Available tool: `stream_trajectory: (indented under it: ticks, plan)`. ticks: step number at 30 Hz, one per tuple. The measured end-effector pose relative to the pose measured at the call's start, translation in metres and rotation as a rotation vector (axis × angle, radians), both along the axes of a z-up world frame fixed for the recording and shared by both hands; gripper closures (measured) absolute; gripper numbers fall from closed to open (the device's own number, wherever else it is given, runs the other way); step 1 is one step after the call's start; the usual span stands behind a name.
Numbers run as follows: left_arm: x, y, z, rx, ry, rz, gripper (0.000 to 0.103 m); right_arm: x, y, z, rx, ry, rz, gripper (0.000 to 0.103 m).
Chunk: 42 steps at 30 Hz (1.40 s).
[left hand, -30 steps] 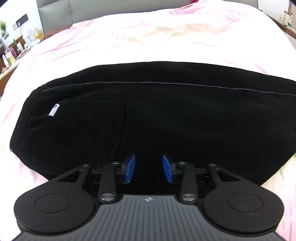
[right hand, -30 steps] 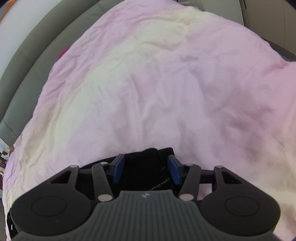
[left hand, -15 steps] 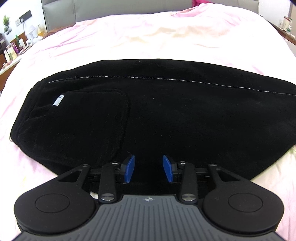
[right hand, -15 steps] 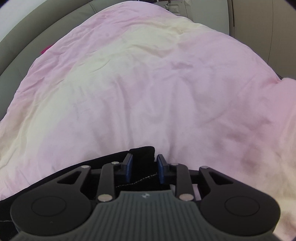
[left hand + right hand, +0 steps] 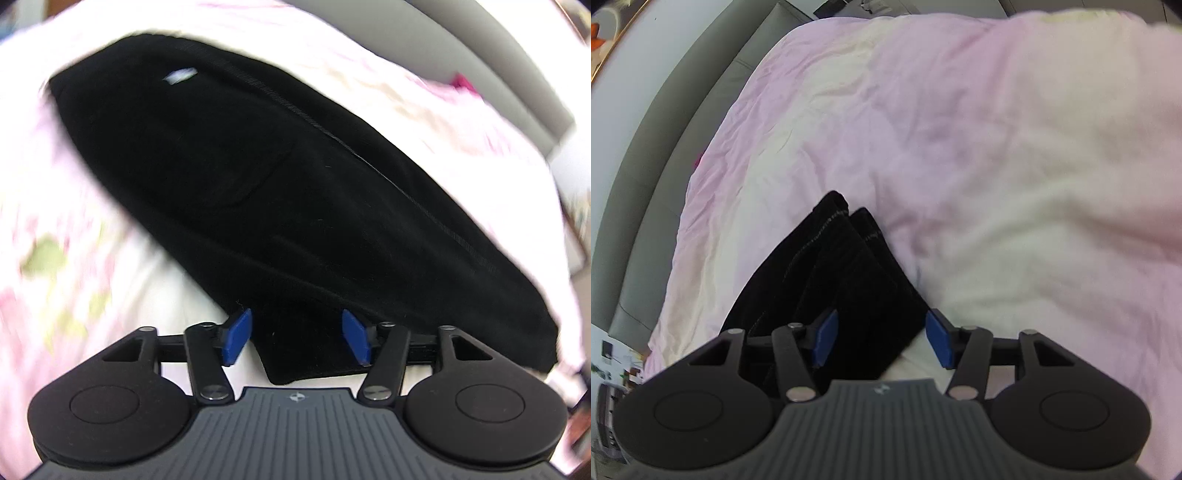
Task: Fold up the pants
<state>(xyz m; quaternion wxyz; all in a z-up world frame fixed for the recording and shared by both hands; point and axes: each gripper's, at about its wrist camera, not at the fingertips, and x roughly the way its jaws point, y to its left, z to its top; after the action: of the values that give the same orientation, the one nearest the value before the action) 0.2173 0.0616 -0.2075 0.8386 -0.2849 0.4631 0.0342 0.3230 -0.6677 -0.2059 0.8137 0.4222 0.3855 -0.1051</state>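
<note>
My left gripper (image 5: 296, 336) hangs over the near edge of the black pants (image 5: 280, 177), which lie spread across a pink and cream bedspread (image 5: 66, 236). Its blue pads (image 5: 236, 336) stand apart and the jaws are opening; a corner of dark cloth lies between them, but neither pad presses on it. The pants run at a slant from upper left to lower right in my left wrist view, with a small white label (image 5: 179, 75) near the far end and a line of pale stitching along the upper edge. The picture is blurred at its edges, so the things beside the bed cannot be made out.

My right gripper (image 5: 882, 338) sits over the other end of the pants (image 5: 846, 280), where two leg ends lie one beside the other, their stitched hems pointing away from me onto the bedspread (image 5: 997, 155). Here too the jaws are opening: the left blue pad is over the cloth, the right one over bare bedding just past the cloth's edge, and nothing is pinched. A grey padded headboard (image 5: 665, 155) curves along the left of that view.
</note>
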Motion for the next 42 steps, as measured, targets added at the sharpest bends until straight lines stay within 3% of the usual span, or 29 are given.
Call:
stream_trajectory:
  ticks: [4, 8, 10, 11, 14, 17, 23, 27, 34, 37, 42]
  plan:
    - [-0.006, 0.015, -0.031, -0.205, 0.036, 0.113, 0.033, -0.018, -0.001, -0.030, 0.153, -0.037, -0.096, 0.052]
    - [-0.002, 0.013, -0.048, -0.256, 0.037, 0.149, 0.035, -0.019, -0.004, -0.043, 0.232, -0.110, -0.171, 0.052]
    - [0.004, 0.010, -0.051, -0.230, 0.046, 0.150, 0.047, -0.012, -0.001, -0.048, 0.244, -0.114, -0.170, 0.054]
    - [0.004, 0.009, -0.051, -0.219, 0.052, 0.141, 0.057, -0.007, 0.001, -0.050, 0.233, -0.110, -0.168, 0.055]
    - [0.016, 0.000, -0.048, -0.161, 0.069, 0.115, 0.070, 0.006, 0.003, -0.057, 0.243, -0.117, -0.169, 0.057]
    - [0.020, -0.003, -0.044, -0.131, 0.066, 0.115, 0.079, 0.011, 0.005, -0.058, 0.262, -0.120, -0.176, 0.073]
    - [0.019, -0.006, -0.015, -0.076, 0.033, 0.098, 0.087, 0.002, 0.011, -0.018, 0.098, -0.113, -0.168, 0.085]
    - [0.024, -0.012, 0.009, -0.026, 0.030, 0.072, 0.087, -0.015, 0.019, 0.015, 0.033, -0.146, -0.168, 0.087]
    - [0.003, -0.007, 0.043, -0.017, 0.056, 0.003, 0.088, -0.086, 0.029, 0.082, -0.016, -0.238, -0.193, 0.088]
    - [-0.011, -0.003, 0.047, -0.033, 0.089, -0.054, 0.088, -0.143, 0.026, 0.102, -0.021, -0.248, -0.223, 0.088]
    - [-0.037, -0.021, 0.033, 0.002, 0.174, -0.161, 0.087, -0.249, 0.020, 0.106, -0.023, -0.222, -0.315, 0.087]
